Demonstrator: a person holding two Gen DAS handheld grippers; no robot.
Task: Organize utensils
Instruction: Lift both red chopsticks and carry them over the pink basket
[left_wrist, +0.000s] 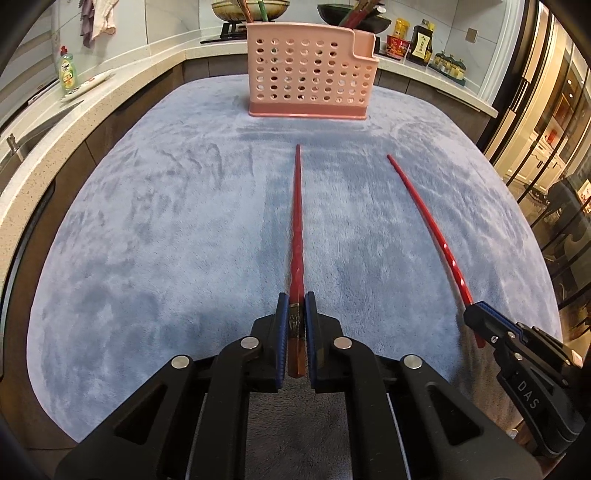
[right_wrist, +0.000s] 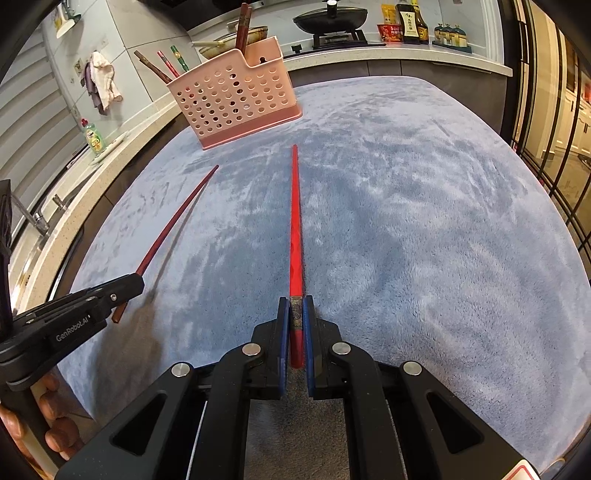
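Note:
Two red chopsticks lie lengthwise over the blue-grey cloth, tips toward the pink perforated holder (left_wrist: 310, 70). My left gripper (left_wrist: 296, 301) is shut on the thick end of one red chopstick (left_wrist: 296, 221). My right gripper (right_wrist: 295, 304) is shut on the thick end of the other red chopstick (right_wrist: 295, 221). In the left wrist view the right gripper (left_wrist: 476, 310) shows at the right with its chopstick (left_wrist: 428, 221). In the right wrist view the left gripper (right_wrist: 133, 284) shows at the left with its chopstick (right_wrist: 177, 218). The holder (right_wrist: 236, 99) has several chopsticks standing in it.
The cloth (left_wrist: 166, 240) covers the table; a stone counter (left_wrist: 85, 107) with a green soap bottle (left_wrist: 67, 70) and a sink runs along the left. A stove with pans and sauce bottles (left_wrist: 421, 42) stands behind the holder. A person's fingers (right_wrist: 55, 424) hold the left gripper's handle.

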